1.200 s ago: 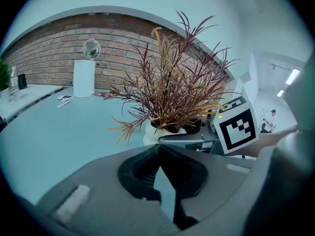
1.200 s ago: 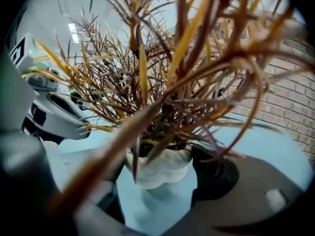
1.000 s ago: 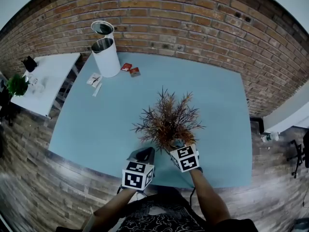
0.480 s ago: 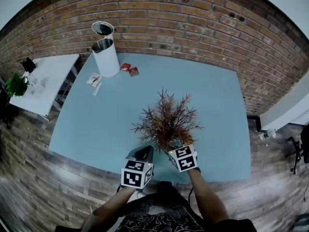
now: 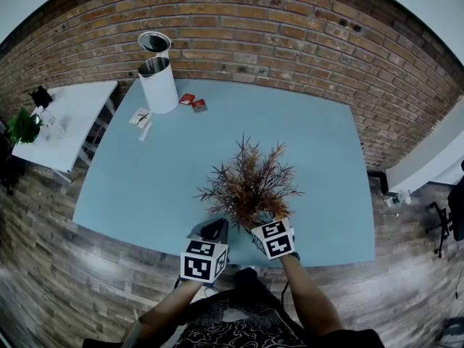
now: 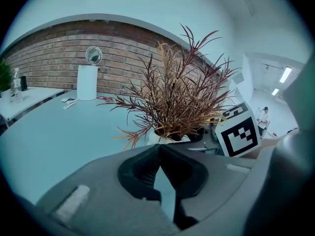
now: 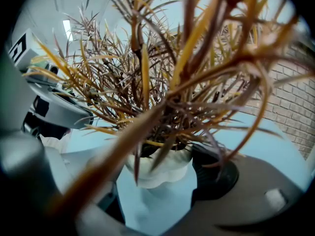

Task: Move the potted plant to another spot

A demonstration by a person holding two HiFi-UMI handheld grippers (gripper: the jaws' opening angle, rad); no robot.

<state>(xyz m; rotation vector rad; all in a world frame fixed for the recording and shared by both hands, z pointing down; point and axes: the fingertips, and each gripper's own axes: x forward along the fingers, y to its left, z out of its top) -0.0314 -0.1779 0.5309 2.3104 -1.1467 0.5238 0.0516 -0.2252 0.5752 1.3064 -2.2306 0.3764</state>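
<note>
Slight drift only since a second ago: right gripper (image 5: 262, 221) and potted plant (image 5: 250, 183) have crept a touch toward the near edge of the surface (image 5: 319, 143). Left gripper (image 5: 215, 228) has kept station beside them.

Right fingers (image 7: 215, 173): clenched on the white pot. One dark pad presses its right flank, the other closes in from the left under the foliage. Rust-brown leaves spill across the right gripper view and hide most of the rim. Cannot tell whether the pot base is off the surface.

Left fingers (image 6: 141, 168): closed tip to tip, nothing between them. They sit just left of the pot, not touching it.

Plant position: near the front edge, about mid-width, well apart from everything else.

Further out: white bin (image 5: 159, 85) with lid up at the far left corner, red packets (image 5: 193, 101) and paper scraps (image 5: 141, 118) near it, brick wall (image 5: 290, 27) behind.

Judgement on the step: carrying is in hand. The grip is low on a small pot under a tall, wide crown, so the load looks top-heavy. Keep the pot upright, raise it only enough to clear, and travel slowly. Hold the squeeze steady, since the curved wall may slip. Open surface at centre and right gives room, and the bin corner is best avoided. The left gripper could steady the far side if the pot leans.
</note>
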